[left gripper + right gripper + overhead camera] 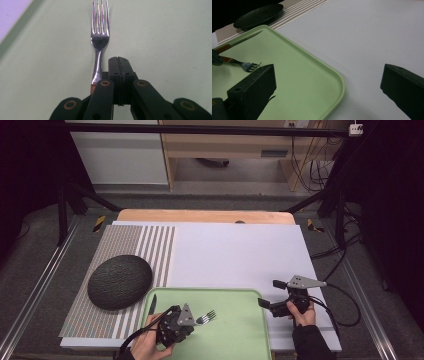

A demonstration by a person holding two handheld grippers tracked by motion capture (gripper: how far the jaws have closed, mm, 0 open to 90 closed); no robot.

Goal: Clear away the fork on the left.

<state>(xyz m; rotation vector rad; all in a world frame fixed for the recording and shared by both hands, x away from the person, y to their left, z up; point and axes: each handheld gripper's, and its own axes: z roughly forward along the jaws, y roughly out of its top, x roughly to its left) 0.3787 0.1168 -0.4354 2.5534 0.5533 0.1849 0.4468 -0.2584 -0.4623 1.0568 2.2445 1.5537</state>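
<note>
Fork point(206, 317): lies on the green tray point(235, 295), in the tray's near-left part. In the high view its long axis runs obliquely, tines toward the far right, handle toward the near left, where it passes under the left gripper point(175, 325). In the left gripper view the fork point(99, 42) runs nearly parallel to the gripper's own line, tines pointing away from the camera, handle end coming back beside the fingers.

Left gripper: fingers point(113, 67) pressed together, pad against pad, with no gap visible. The fork handle lies just to the left of the closed pair, not between them. Whether the handle touches the side of the fingers cannot be told.

Right gripper point(267, 295): held over the white table point(235, 250) just beyond the tray's right edge, well apart from the fork. In the right gripper view its fingers point(252, 85) stand spread wide, with the tray's corner point(337, 82) and bare table between them and nothing gripped.

Knife point(152, 304): lies on the tray along the left rim, tip toward the far side, near the fork but separate from it.

Dark round plate point(120, 281): on the striped mat point(145, 245), left of the tray.
</note>
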